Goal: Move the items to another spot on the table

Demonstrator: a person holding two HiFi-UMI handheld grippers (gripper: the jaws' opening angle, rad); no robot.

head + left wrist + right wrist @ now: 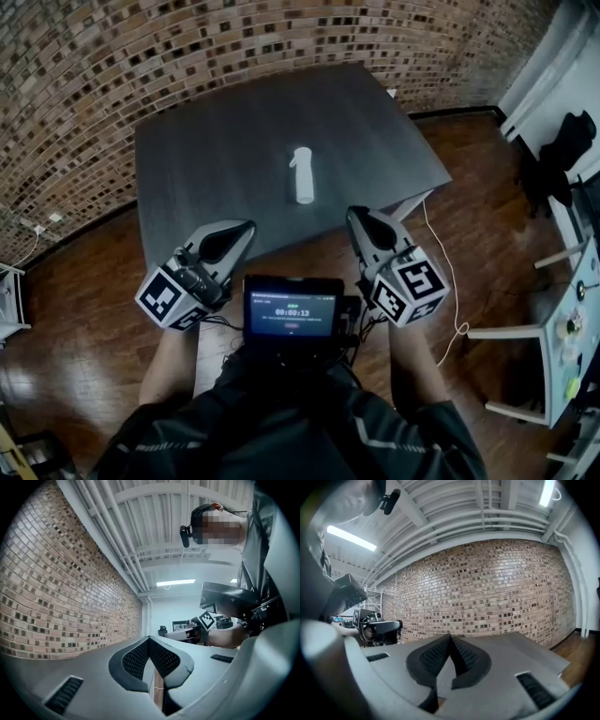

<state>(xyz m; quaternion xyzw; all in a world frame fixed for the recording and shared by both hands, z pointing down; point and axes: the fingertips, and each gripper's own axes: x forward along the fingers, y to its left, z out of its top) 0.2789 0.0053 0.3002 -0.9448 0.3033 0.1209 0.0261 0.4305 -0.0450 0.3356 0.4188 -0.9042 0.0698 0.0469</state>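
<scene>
Nearest the head camera is the person's dark jacket, filling the bottom edge of that view. Behind everything curves a brick wall, and below it spreads a brown wooden floor.

On that floor stands a dark grey table, its near edge just beyond the tips of both grippers. At the right side of the room there is white furniture, well apart from the table.

Both forearms reach forward from the jacket. The left gripper is held over the table's near edge at the left. Its own view shows the two ribbed pads meeting at their tips with nothing between them. The right gripper is held opposite it at the right. Its jaws are likewise pressed together and empty, pointing toward the brick wall. Each one carries a cube with black-and-white square markers at its rear.

Between the two grippers, close to the person's chest, sits a small lit screen.

A white spray bottle is alone near the middle of the table, beyond both grippers and touched by neither. Whether it stands or lies on its side cannot be told.

A pale cable trails over the floor beside the table's right corner.
</scene>
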